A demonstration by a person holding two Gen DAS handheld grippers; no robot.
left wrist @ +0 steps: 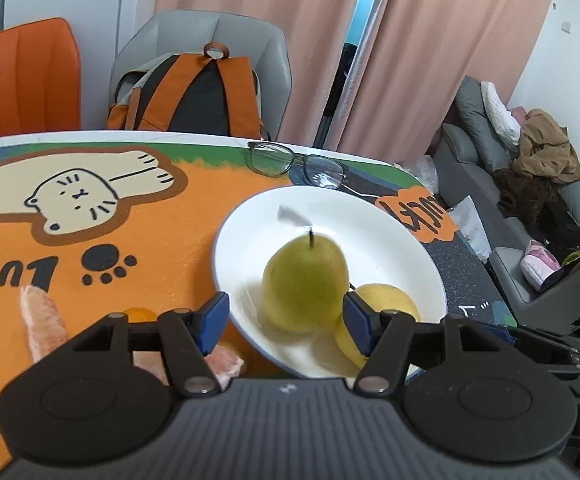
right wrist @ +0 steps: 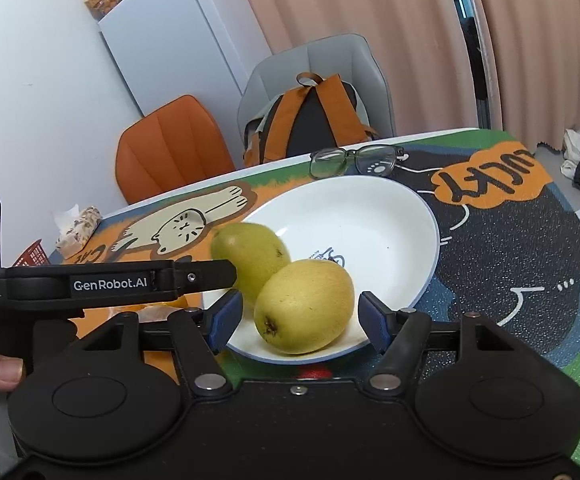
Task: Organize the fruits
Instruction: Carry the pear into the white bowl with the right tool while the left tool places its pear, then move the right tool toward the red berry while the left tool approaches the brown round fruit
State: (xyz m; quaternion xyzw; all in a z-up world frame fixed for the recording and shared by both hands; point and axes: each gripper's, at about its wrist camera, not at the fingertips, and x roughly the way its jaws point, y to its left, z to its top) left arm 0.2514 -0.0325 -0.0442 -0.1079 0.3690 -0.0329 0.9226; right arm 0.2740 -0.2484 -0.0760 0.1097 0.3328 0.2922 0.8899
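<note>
A shallow white ceramic plate [right wrist: 389,216] is set on the cartoon-cat printed desk [left wrist: 138,216], w/ two pears on it near the front rim. The greener pear [left wrist: 303,284], stem up and motion-blurred, is framed between the left tongs [left wrist: 286,320]; jaws are seen about half open, w/ a gap on one side, so no grip is judged. The yellower pear [right wrist: 303,306] lies on its side just beside it, between the half-open right tongs [right wrist: 299,318], pads clear of the skin; nothing held.

Step in hand, as judged: both pears just placed on the plate, release stage. Peeled orange-pink segments [left wrist: 44,320] and a small orange fruit [left wrist: 140,314] are left on the desk, left of the plate. Next: tongs to be backed off w/o nudging the pears, then remaining fruit approached. Glasses [right wrist: 355,160] beyond the plate should be avoided.
</note>
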